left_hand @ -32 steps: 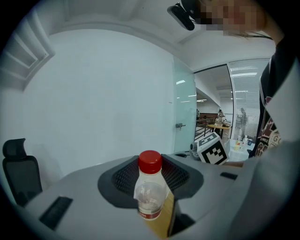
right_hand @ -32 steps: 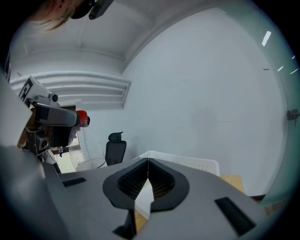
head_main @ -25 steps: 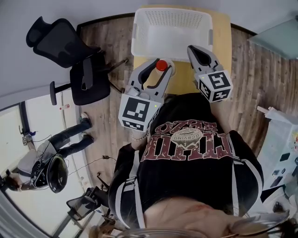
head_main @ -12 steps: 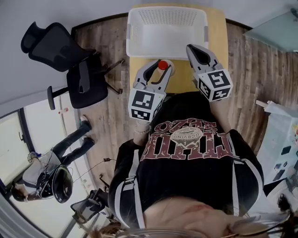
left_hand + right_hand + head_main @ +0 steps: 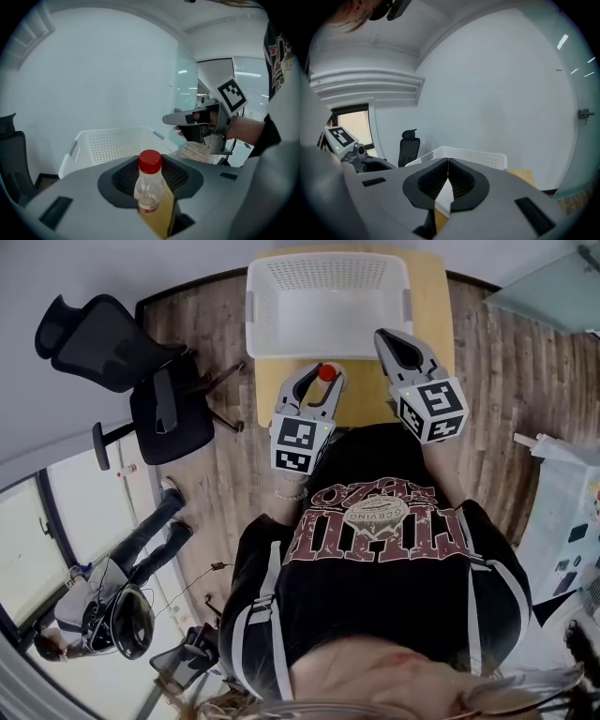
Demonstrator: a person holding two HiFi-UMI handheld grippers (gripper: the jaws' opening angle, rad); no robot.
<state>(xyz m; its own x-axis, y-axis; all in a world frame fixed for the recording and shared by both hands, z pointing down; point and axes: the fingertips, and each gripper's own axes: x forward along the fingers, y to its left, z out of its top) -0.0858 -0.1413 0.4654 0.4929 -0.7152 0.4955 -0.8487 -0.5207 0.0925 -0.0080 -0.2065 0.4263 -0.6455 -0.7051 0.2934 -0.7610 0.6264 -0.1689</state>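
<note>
The left claw [image 5: 317,390] has swung round since the earlier frame: its own view, which then faced bare wall and the office chair [image 5: 103,334], now looks at the white basket [image 5: 108,145], with the right claw [image 5: 197,119] coming in from the right. The left claw is pinching a small clear bottle [image 5: 150,187] by its body, upright, with the red cap [image 5: 150,161] standing above the pads. From the head view the bottle hangs over the near edge of the wooden counter [image 5: 427,306], just short of the basket's near wall and not yet above it. The right claw is pressed together on nothing, held beside the left one and apart from the bottle. The basket looks bare inside. To handle this well, I judge the pinch should stay firm and level, since the bottle is light, smooth and probably nearly empty, so it may twist or slip if the pads loosen. Keeping it upright and clear of the basket's rim seems wise, and the right claw is best kept off to its side, out of the left one's way.
</note>
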